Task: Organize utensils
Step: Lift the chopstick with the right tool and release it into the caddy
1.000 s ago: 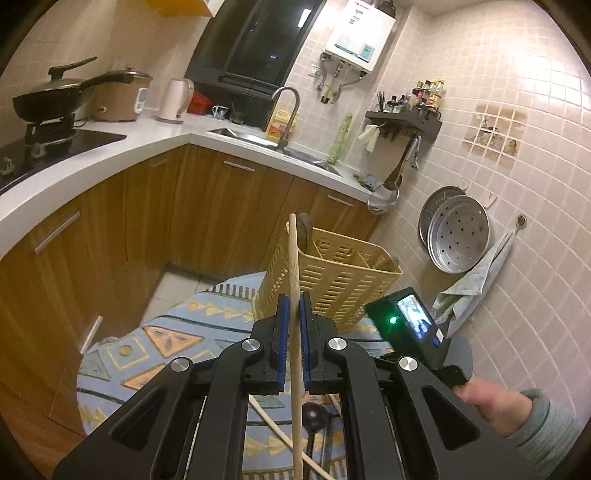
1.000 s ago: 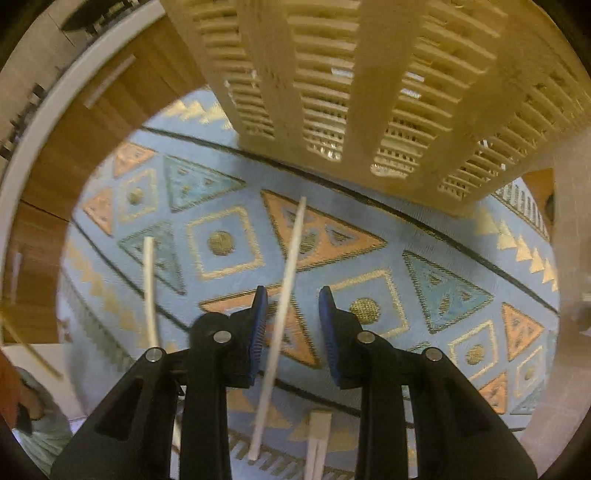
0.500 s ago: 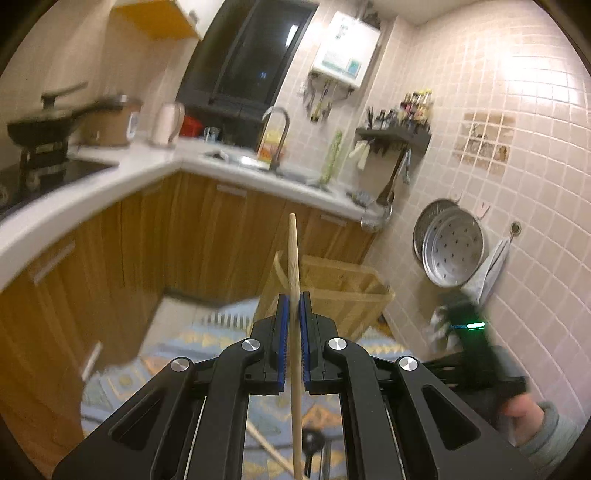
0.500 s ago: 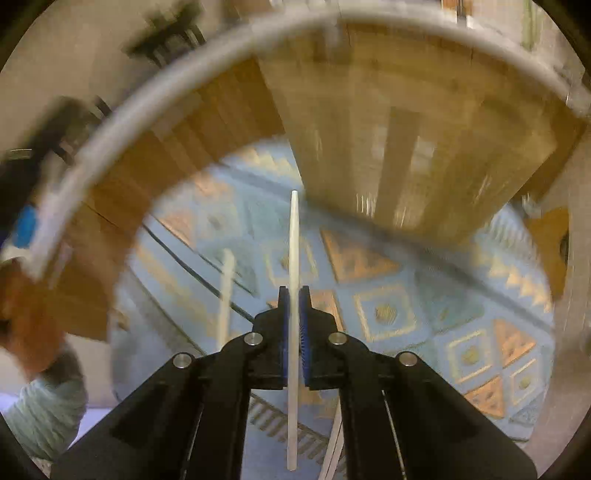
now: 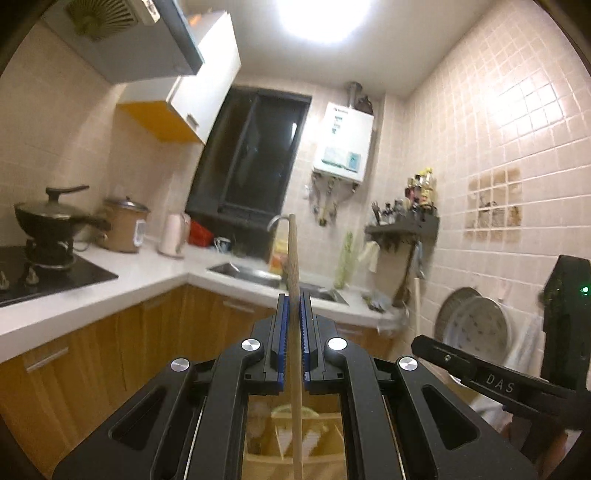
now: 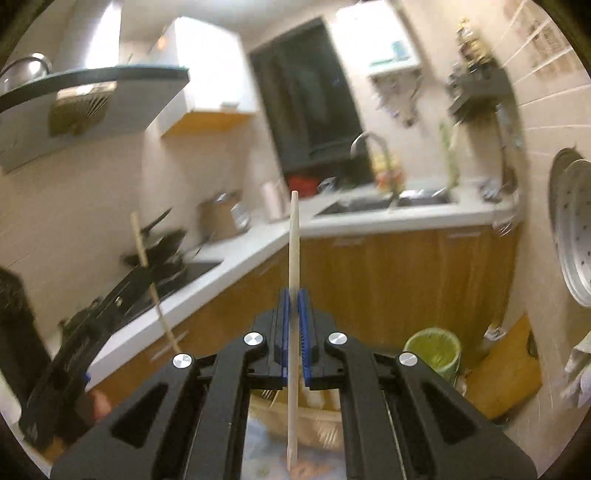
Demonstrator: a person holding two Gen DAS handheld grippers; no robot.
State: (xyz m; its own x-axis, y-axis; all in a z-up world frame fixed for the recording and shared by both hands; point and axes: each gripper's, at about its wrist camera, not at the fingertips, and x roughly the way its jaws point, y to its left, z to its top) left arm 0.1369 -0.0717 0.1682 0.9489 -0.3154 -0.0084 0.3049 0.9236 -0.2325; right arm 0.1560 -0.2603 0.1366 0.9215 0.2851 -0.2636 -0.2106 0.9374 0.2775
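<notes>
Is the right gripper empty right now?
No, the right gripper has its jaws shut on a pale chopstick that stands upright between them.

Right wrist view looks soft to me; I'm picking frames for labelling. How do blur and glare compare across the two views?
Right wrist view: motion-smeared background, though the chopstick stays fairly crisp. Left wrist view: sharper, but the ceiling light blows out and the tiled wall shows glare.

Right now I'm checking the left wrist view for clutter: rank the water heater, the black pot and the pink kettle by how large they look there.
1. water heater, clearly largest.
2. black pot, lid and handle included.
3. pink kettle, smallest.
The fisheye lens and differing distances skew these, so true sizes stay unsure.
</notes>
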